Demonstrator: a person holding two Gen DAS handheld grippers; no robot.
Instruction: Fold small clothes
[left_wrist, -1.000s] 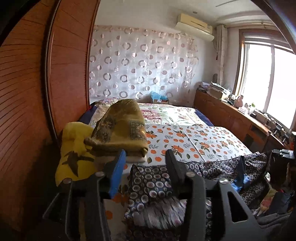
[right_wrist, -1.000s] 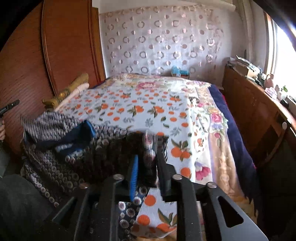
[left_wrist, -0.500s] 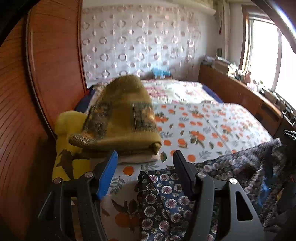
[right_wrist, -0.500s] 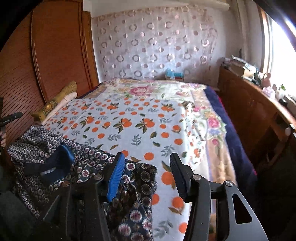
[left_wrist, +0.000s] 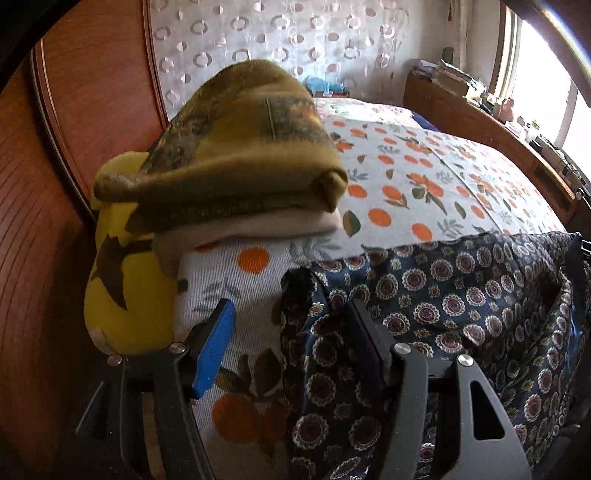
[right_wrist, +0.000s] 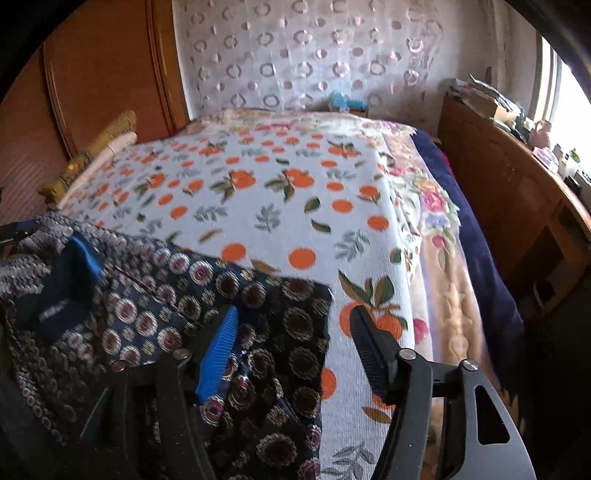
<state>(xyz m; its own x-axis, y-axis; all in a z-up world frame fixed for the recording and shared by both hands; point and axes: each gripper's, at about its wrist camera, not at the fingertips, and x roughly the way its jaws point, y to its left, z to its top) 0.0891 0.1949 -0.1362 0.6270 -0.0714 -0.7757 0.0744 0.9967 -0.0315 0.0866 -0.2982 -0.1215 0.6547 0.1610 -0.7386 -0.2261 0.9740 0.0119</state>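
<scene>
The patterned garment (left_wrist: 461, 295) is spread on the bed (left_wrist: 424, 192), one corner between each gripper's released fingers (left_wrist: 216, 343) (right_wrist: 218, 350). A folded olive stack (left_wrist: 236, 158) is seen close only by the left gripper (left_wrist: 291, 347); the garment's blue collar (right_wrist: 70, 280) only by the right gripper (right_wrist: 295, 350).

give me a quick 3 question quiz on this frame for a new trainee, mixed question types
1. True or false: the left gripper is shut on the patterned navy garment.
2. Multiple choice: the olive folded blanket rests on A) a cream folded cloth B) bare floor C) the wooden cabinet.
3. Fill in: the bedsheet is printed with ____ fruit.

Key: 1 false, both the left gripper and the right gripper are open; 2 A; 3 orange.
</scene>
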